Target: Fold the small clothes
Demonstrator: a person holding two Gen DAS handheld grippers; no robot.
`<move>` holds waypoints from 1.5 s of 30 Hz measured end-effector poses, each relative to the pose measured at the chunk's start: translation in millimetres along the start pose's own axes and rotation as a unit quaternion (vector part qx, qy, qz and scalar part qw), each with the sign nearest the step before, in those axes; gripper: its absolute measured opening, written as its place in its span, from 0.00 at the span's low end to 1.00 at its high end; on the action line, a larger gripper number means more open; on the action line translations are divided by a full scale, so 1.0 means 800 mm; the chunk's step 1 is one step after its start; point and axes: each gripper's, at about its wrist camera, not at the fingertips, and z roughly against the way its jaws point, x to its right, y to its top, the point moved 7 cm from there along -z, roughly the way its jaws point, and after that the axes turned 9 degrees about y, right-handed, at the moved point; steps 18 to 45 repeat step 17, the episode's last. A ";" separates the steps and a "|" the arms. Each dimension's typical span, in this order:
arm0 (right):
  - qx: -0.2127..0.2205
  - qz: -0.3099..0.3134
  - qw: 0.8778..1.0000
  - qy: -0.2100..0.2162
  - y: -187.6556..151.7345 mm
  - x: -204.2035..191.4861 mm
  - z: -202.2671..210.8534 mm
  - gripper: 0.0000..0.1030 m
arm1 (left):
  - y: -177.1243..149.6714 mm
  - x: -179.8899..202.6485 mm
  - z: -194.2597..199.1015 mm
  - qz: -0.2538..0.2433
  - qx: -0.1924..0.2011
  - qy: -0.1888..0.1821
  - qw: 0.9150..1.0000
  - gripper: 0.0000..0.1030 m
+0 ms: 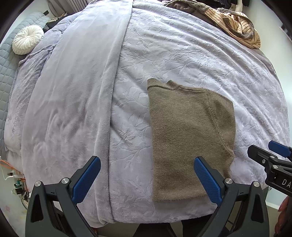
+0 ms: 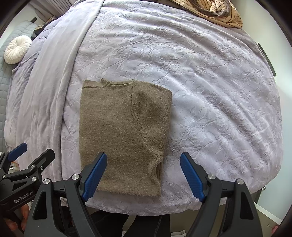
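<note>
An olive-brown knit top (image 1: 188, 134) lies folded lengthwise into a narrow rectangle on the lavender bedspread (image 1: 164, 54), collar at the far end. It also shows in the right wrist view (image 2: 124, 134). My left gripper (image 1: 146, 169) is open and empty, above the bed's near edge, its right finger over the top's lower part. My right gripper (image 2: 143, 167) is open and empty, over the top's lower right corner. The right gripper (image 1: 262, 156) also shows at the right edge of the left wrist view; the left gripper (image 2: 27, 155) also shows at the lower left of the right wrist view.
A pile of striped tan and brown clothes (image 1: 237, 23) lies at the far right of the bed, also in the right wrist view (image 2: 215, 11). A round white cushion (image 1: 27, 42) sits at the far left. A plain lavender blanket (image 1: 82, 82) is folded along the left.
</note>
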 end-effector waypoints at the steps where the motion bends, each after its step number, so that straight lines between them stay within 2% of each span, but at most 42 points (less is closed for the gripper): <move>1: 0.000 0.001 1.000 0.000 0.000 0.000 0.000 0.82 | 0.000 0.000 0.000 0.000 0.000 0.000 1.000 0.99; 45: -0.001 0.007 1.000 -0.005 0.001 -0.001 -0.003 0.82 | 0.002 0.005 0.003 0.001 0.006 -0.006 1.000 0.99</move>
